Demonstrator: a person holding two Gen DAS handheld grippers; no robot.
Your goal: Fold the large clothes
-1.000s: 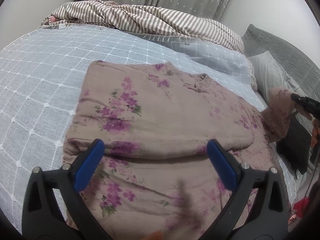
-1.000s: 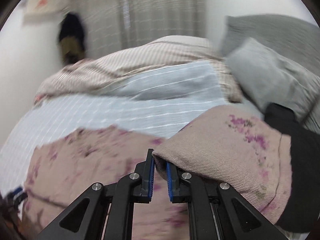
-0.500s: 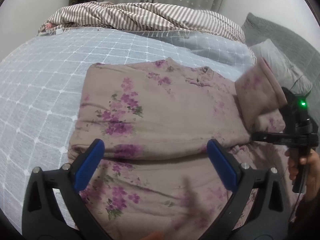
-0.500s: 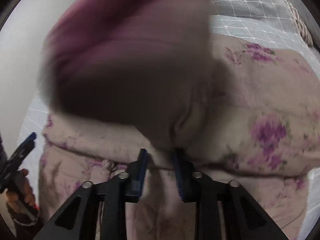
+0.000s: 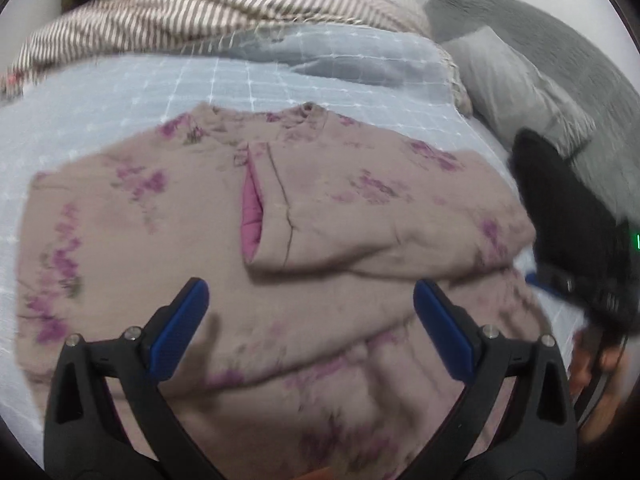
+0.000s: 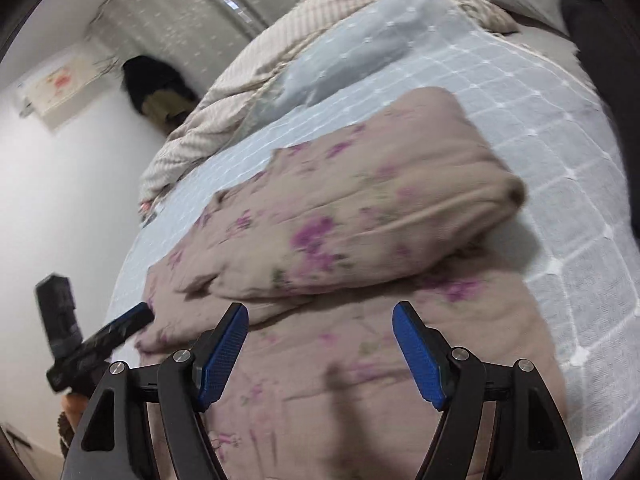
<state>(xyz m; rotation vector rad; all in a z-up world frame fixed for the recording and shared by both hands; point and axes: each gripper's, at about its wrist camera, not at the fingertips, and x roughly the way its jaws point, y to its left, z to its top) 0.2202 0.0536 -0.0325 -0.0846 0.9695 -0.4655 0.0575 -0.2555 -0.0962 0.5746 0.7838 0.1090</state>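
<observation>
So both sleeves of the padded beige floral jacket point(image 5: 320, 208) look folded in, both blue-padded grippers, left gripper point(image 5: 308, 328) and right gripper point(image 6: 320, 344), spread empty (right's jaws opening), body fold left.

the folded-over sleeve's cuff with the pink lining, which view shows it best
The left wrist view. There the beige floral padded sleeve's cuff faces the camera, its opening and pink lining plain. The right wrist view shows the same sleeve side-on across the garment, with the lining hidden.

white walls point(image 6: 60, 184), dotted grey curtain point(image 6: 192, 12), blue-quilted bed point(image 5: 120, 92).
</observation>
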